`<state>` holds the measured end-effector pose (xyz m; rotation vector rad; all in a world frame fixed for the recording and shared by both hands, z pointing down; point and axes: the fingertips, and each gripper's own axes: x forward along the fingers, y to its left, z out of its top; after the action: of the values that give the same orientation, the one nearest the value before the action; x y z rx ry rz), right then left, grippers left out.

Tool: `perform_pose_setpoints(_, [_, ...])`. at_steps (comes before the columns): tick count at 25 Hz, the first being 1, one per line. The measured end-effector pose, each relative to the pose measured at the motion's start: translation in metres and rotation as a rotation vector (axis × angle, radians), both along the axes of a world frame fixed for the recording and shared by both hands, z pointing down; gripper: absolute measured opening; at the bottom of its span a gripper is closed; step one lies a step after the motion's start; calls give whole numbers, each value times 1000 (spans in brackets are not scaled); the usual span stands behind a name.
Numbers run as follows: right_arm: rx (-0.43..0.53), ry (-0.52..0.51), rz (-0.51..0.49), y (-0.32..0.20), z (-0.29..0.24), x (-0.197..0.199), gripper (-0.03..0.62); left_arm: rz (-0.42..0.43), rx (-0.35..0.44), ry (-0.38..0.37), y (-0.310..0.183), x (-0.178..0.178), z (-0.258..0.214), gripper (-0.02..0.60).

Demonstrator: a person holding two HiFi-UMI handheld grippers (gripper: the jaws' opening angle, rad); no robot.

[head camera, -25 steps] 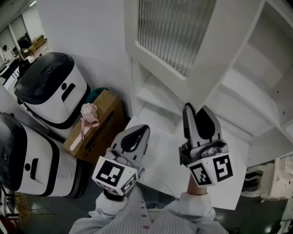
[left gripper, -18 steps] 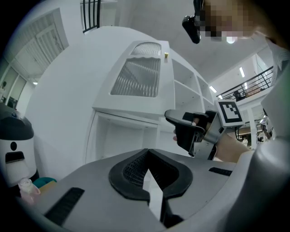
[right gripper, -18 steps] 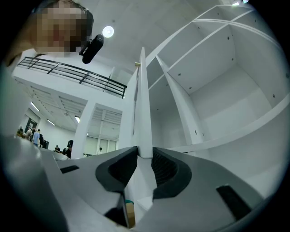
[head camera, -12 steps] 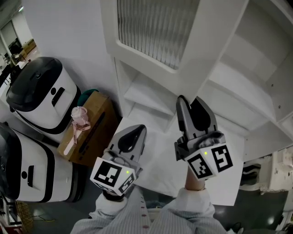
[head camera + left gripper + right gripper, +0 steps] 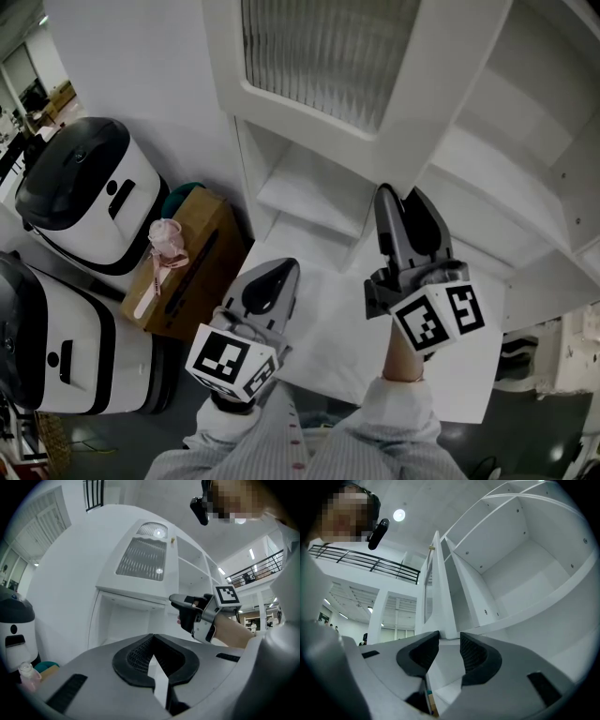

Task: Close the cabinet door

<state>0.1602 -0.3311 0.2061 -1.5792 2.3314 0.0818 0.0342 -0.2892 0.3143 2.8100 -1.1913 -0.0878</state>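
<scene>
Your right gripper (image 5: pixel 449 641) has its jaws opening, and nothing is pressed between the pads. The narrow edge of the cabinet door (image 5: pixel 439 588) stands straight ahead, just past the tips. I cannot tell whether it touches them.

From the head view, this gripper (image 5: pixel 401 199) sits right under the lower corner of the ribbed-glass door (image 5: pixel 319 56). The door hangs swung out from the open shelves (image 5: pixel 511 155), so it is not yet closed.

Your left gripper (image 5: pixel 152 641) has its 2 jaws together on nothing and is held low, beside the other.

- **Slipping off:** if you push from this low corner, the tips could slide beneath the door.
- **Snagging:** with the jaws spread, 1 jaw could catch on the edge.
- **Slamming:** a hard shove would probably bang the door against the frame.
</scene>
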Motion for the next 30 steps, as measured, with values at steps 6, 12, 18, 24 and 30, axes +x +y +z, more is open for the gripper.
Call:
perform_pose_setpoints(6, [-13, -25, 40, -11, 2, 11, 140, -1, 0, -9, -2, -1, 0, 9])
perform_pose_setpoints(12, [-24, -70, 60, -21, 4, 22, 176, 5, 8, -18, -7, -1, -2, 9])
perform_pose_setpoints(18, [-27, -85, 81, -30, 5, 28, 182, 18, 16, -17, -12, 2, -5, 9])
perform_pose_setpoints(24, [-19, -90, 100, -35, 5, 32, 181, 14, 14, -17, -20, 1, -3, 9])
perform_pose_setpoints(30, [-22, -109, 108, -42, 8, 36, 181, 13, 12, -18, -25, -1, -2, 9])
